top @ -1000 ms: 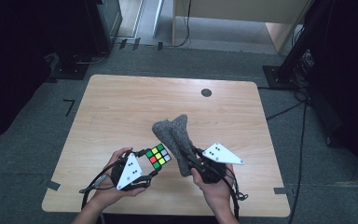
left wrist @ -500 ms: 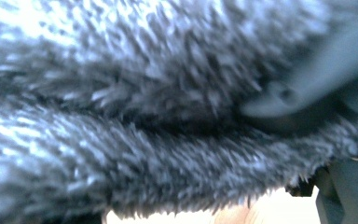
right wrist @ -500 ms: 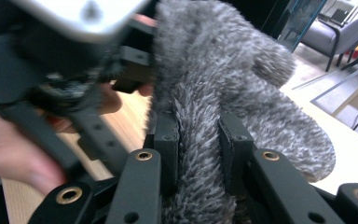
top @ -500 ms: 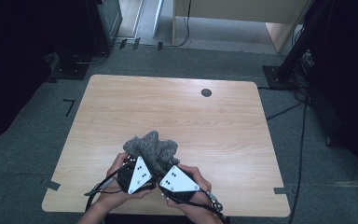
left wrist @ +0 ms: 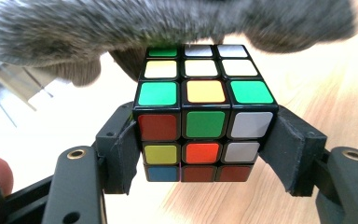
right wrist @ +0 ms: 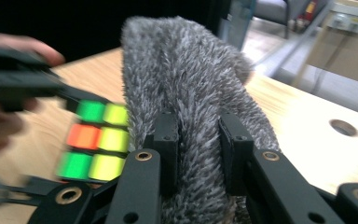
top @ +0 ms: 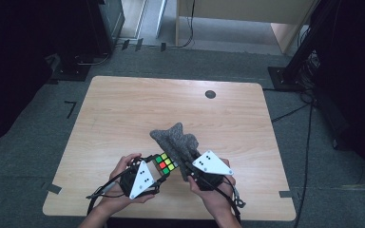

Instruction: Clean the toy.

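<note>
Your left gripper (top: 158, 167) has its jaws clenched on the puzzle cube (left wrist: 204, 114), low centre of the high view above the worktop (top: 123, 109), faces exposed so the grey fuzzy cloth (right wrist: 186, 93), pinched in your right gripper (right wrist: 198, 154), can wipe them.

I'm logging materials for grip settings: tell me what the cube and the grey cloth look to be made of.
Scrambled colour-tiled puzzle cube: seemingly hard plastic, glossy; black frame and smooth tiles catch light.
Fuzzy grey cloth: apparently soft pile fabric, matte; fine fibres stand up, maybe microfibre or fleece.
Light wooden table: grain pattern, possibly laminate.
</note>
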Tool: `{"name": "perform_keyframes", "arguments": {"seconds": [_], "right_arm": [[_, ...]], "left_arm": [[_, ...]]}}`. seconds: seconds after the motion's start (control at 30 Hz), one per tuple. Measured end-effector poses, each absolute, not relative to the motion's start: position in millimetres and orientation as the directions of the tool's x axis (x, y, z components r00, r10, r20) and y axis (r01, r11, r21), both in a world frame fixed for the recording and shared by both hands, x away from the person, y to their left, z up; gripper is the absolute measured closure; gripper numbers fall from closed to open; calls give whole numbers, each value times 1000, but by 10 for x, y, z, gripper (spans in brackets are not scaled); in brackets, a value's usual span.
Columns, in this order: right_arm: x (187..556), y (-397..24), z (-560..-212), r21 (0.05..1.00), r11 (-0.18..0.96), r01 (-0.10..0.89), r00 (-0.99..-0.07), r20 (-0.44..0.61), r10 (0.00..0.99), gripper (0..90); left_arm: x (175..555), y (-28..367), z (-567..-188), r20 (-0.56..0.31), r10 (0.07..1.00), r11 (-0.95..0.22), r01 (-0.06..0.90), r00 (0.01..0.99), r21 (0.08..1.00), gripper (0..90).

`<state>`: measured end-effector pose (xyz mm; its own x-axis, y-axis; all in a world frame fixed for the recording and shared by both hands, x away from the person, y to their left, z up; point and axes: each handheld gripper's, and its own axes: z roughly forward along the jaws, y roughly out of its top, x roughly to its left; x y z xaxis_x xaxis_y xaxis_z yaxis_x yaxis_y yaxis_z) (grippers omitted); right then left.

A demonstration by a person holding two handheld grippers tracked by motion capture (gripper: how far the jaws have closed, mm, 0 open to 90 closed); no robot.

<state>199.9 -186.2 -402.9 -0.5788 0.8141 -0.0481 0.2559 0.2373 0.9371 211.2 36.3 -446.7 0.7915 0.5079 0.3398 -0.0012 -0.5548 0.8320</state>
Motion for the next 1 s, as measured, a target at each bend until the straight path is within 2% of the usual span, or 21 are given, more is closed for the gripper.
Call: {"name": "perform_keyframes", "arguments": {"seconds": [0.23, 0.3, 0.4, 0.67, 0.77, 0.87, 0.93, 1.0], "right_arm": [[1838, -1477, -4069, 925, 319, 207, -733, -70, 677, 730], [1846, -1471, -4092, 925, 327, 193, -734, -85, 674, 731], [1910, -1573, -4086, 928, 300, 220, -720, -53, 692, 732], [2108, -1923, -4097, 917, 240, 319, -586, -9, 811, 737], [2157, -2064, -4085, 918, 157, 364, -556, 79, 827, 737], [2103, -2095, -4000, 937, 76, 340, -591, 150, 793, 737], [2027, -1995, -3940, 949, 87, 303, -644, 137, 752, 735], [1950, -1824, -3927, 952, 149, 268, -709, 91, 699, 733]], "left_arm": [[2104, 412, -4423, 322, 508, -521, -13, 799, 853, 343], [2094, 425, -4418, 336, 509, -523, -24, 792, 852, 343], [2081, 434, -4409, 339, 502, -516, -39, 796, 856, 343], [2066, 506, -4365, 306, 482, -440, -75, 821, 895, 343], [2077, 536, -4355, 291, 475, -421, -77, 830, 904, 343], [2103, 531, -4395, 295, 480, -442, -63, 826, 895, 343], [2112, 523, -4406, 291, 479, -449, -53, 828, 892, 343], [2099, 513, -4403, 297, 477, -451, -60, 827, 890, 343]]}}
